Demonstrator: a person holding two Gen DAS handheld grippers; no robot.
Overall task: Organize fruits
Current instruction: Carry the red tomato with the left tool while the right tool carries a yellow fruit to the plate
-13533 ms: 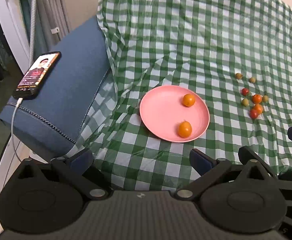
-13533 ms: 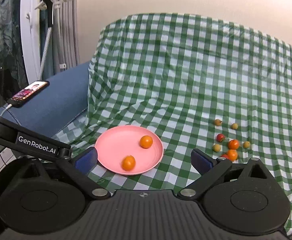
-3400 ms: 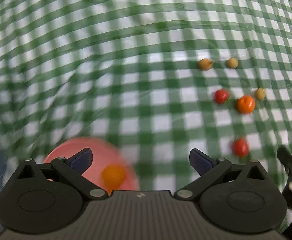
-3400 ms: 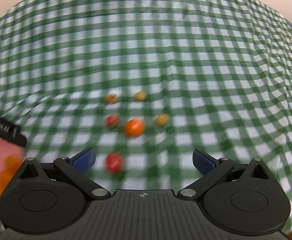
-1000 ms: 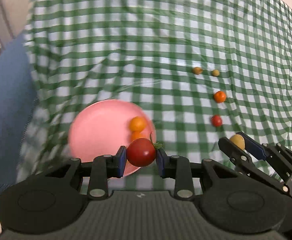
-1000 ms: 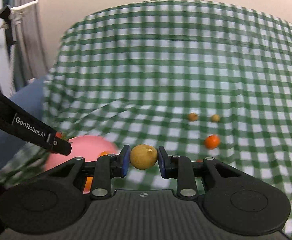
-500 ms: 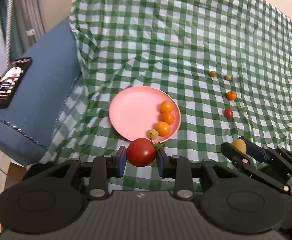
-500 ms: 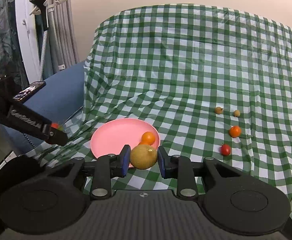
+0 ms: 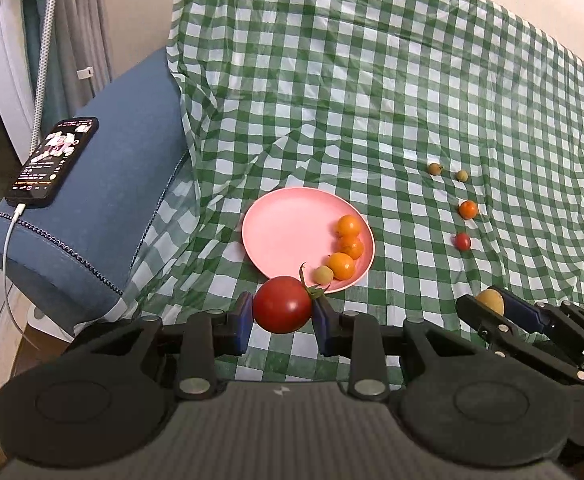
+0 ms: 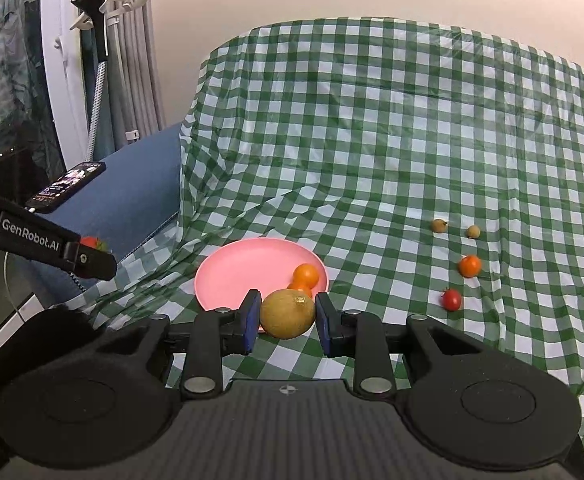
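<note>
My left gripper (image 9: 283, 317) is shut on a red tomato (image 9: 282, 304) with a green stem, held above the near rim of the pink plate (image 9: 283, 228). The plate holds three orange fruits (image 9: 349, 225) and one small yellow fruit (image 9: 323, 275). My right gripper (image 10: 287, 322) is shut on a yellow-green fruit (image 10: 287, 313) in front of the plate (image 10: 247, 270); it also shows in the left wrist view (image 9: 490, 301). Several small fruits lie loose on the cloth to the right: an orange one (image 9: 468, 209), a red one (image 9: 462, 241) and two yellowish ones (image 9: 435, 168).
A green-and-white checked cloth (image 9: 372, 92) covers the surface. A blue cushion (image 9: 103, 184) at the left carries a phone (image 9: 53, 160) on a charging cable. Curtains and a white frame (image 10: 63, 80) stand at far left.
Both grippers have pulled back slightly with their fruits still held, so the plate and loose fruits look a little farther away. Nothing was let go.
</note>
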